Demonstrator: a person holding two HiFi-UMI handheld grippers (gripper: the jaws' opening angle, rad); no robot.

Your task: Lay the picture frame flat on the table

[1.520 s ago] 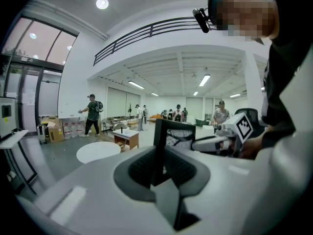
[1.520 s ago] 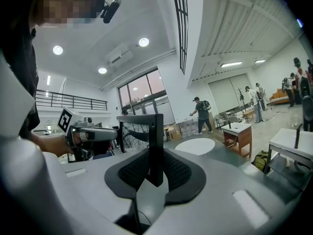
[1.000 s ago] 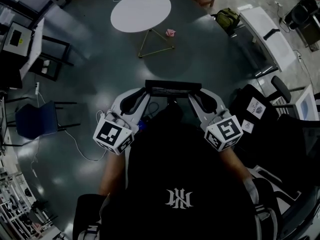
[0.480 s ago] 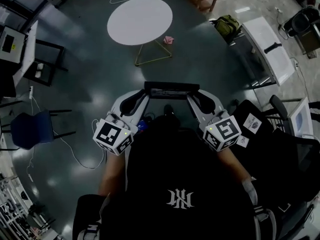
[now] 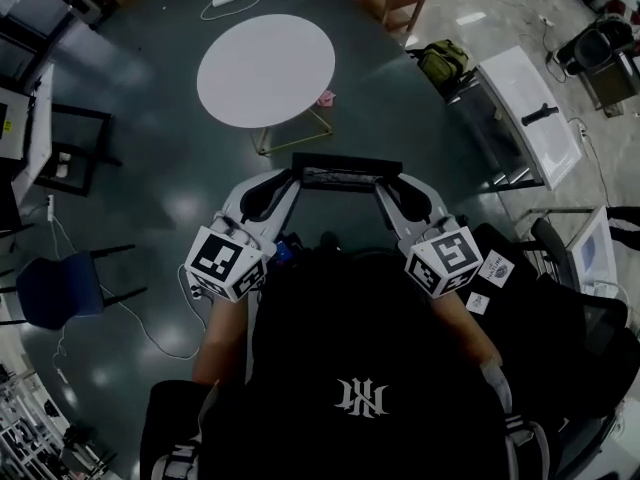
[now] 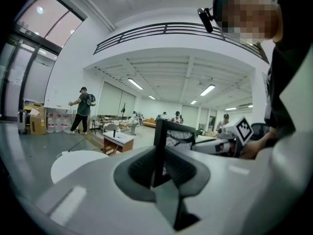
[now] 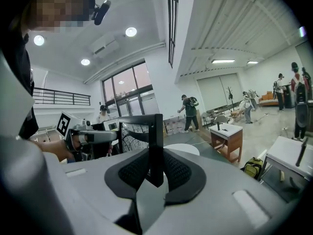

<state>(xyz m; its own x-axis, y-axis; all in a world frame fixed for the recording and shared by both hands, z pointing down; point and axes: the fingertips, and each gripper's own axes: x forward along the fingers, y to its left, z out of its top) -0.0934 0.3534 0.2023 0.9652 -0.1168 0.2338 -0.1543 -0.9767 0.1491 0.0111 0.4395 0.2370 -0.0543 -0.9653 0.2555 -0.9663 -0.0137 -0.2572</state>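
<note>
Pinching the slim black rectangular picture frame (image 5: 345,173) by its opposite side rails, the left gripper (image 5: 293,178) and right gripper (image 5: 388,182) each clamp one edge, holding it upright in the air, short of the round white table (image 5: 265,68). It looks light and stiff, though its panel is probably fragile, so the rails seem the safest hold.

Black picture frame (image 5: 345,171), upright, in the air, near round white table (image 5: 265,68)

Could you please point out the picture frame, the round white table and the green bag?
picture frame (image 5: 345,164), head view, top edge.
round white table (image 5: 265,68), head view, bare top.
green bag (image 5: 443,61), head view, its middle.
</note>
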